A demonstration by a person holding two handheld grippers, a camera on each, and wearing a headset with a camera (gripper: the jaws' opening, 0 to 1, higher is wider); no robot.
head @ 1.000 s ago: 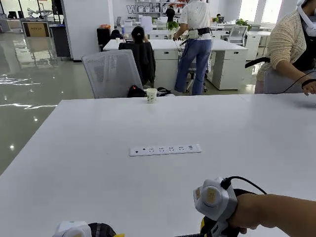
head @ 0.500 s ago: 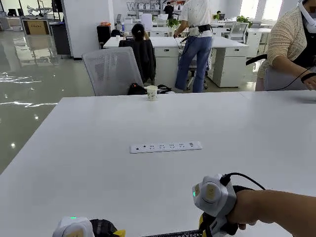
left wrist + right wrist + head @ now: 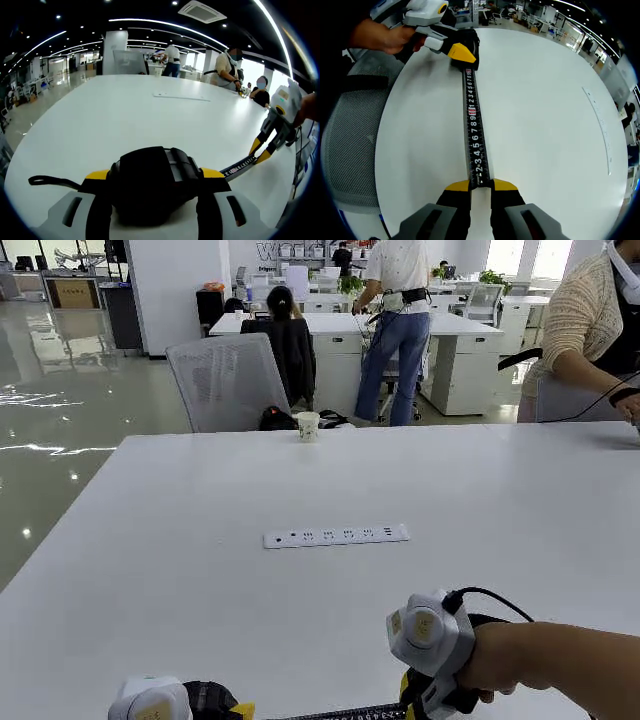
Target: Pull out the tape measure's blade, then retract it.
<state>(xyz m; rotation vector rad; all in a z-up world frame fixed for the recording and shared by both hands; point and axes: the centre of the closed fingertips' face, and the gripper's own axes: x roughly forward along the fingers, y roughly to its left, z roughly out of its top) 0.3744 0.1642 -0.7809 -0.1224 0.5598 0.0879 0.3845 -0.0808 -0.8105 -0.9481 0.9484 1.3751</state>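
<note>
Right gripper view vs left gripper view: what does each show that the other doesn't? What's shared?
Right gripper view: the blade's readable numbers, its end pinched in the right claw; a grey mesh chair at the near edge. Left gripper view: the black case close up in the left claw, a black strap, people at the far side. Shared: the blade stretched over the white table, both claws, the power strip.

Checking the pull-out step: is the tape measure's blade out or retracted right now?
Out. The blade stretches, numbers showing, from the case in the left gripper to the right gripper, shut on its tip.
</note>
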